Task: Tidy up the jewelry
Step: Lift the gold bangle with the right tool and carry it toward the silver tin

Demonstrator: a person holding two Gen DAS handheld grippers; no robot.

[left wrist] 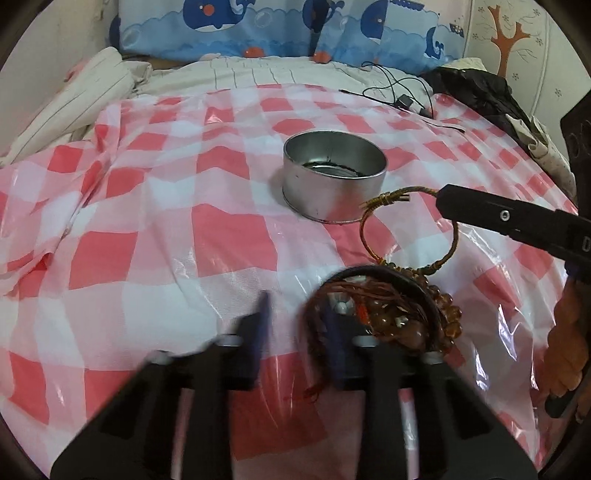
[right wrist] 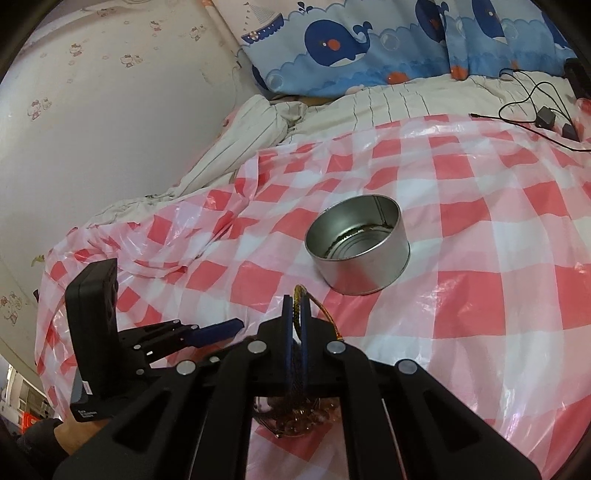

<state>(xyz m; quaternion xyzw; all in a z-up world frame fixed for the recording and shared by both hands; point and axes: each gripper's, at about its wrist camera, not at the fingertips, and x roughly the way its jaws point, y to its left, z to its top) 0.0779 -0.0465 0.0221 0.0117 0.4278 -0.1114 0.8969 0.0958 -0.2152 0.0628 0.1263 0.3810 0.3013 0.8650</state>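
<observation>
A round silver tin (left wrist: pixel 334 184) (right wrist: pixel 358 243) stands on the red-and-white checked plastic sheet (left wrist: pixel 147 240), with a dark chain lying in its bottom. My right gripper (right wrist: pixel 295 300) is shut on a thin gold bangle (right wrist: pixel 321 310). In the left wrist view that right gripper (left wrist: pixel 441 197) holds the bangle (left wrist: pixel 371 236) upright beside the tin, its low end touching a pile of jewelry (left wrist: pixel 388 310): a black ring, brown cords, amber beads. My left gripper (left wrist: pixel 295 332) is blurred, its fingers apart with cloth showing between them, the right finger against the pile's left edge.
Whale-print pillows (left wrist: pixel 277 33) and striped bedding (right wrist: pixel 388 99) lie behind the sheet. Black cables with a small charger (left wrist: pixel 404 101) sit at the far right, beside a dark garment (left wrist: pixel 480 92). A wall (right wrist: pixel 110 129) closes the left side. A hand (left wrist: pixel 569 343) holds the right gripper.
</observation>
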